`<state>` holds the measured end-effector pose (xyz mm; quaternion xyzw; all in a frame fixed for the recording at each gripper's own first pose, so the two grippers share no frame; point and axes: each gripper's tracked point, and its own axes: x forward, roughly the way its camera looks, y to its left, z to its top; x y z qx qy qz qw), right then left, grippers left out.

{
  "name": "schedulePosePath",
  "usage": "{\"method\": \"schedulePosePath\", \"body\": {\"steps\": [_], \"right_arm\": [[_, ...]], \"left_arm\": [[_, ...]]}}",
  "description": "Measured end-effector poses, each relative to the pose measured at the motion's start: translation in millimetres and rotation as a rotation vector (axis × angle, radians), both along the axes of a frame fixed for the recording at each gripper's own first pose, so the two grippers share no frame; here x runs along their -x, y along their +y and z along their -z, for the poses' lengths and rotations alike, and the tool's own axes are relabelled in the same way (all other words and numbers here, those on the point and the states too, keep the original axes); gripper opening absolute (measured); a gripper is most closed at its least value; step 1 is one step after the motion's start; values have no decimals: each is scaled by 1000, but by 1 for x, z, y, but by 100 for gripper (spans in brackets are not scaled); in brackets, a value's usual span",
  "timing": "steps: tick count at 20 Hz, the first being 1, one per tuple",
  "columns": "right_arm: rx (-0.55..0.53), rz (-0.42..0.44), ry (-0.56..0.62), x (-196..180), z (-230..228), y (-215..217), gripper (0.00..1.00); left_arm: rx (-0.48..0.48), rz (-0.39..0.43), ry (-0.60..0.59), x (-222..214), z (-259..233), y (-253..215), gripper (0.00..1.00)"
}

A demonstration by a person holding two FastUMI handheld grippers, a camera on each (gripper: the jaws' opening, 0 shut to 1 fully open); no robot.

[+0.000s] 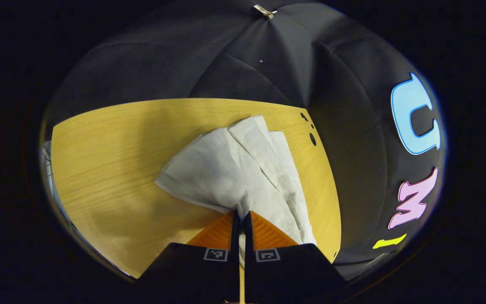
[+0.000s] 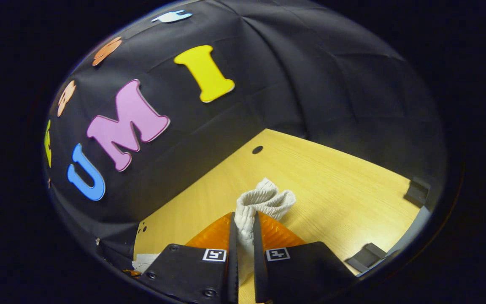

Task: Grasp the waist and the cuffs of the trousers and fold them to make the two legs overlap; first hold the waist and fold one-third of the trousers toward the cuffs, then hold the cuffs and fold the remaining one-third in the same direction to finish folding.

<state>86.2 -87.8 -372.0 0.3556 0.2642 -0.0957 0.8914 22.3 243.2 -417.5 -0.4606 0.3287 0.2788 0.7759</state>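
Pale cloth of the trousers (image 1: 243, 169) stretches away over the wooden table (image 1: 112, 169) from the left gripper (image 1: 240, 217), clamped on one end, while the right gripper (image 2: 245, 226) pinches the ribbed waist (image 2: 264, 200), bunched just ahead.

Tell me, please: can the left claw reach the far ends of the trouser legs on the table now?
Probably not yet. The left claw is shut on the trousers at their near edge. The wooden table around the legs looks unobstructed, but the claw must release first.
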Motion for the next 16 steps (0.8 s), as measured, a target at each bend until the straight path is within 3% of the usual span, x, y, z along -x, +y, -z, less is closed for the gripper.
{"method": "schedulePosePath", "body": {"steps": [4, 8, 12, 16], "right_arm": [[31, -136, -114, -5, -51, 43, 19], [32, -297, -180, -27, -79, 136, 19], [48, -457, -181, -26, -76, 220, 19], [99, -594, -147, -24, -49, 272, 19]], "left_arm": [[-35, 27, 7, 18, -1, -17, 10], [-39, 47, 10, 27, -1, -31, 10], [-25, 28, 11, 33, 1, -34, 10], [-14, 16, 10, 37, 2, -35, 10]]}}
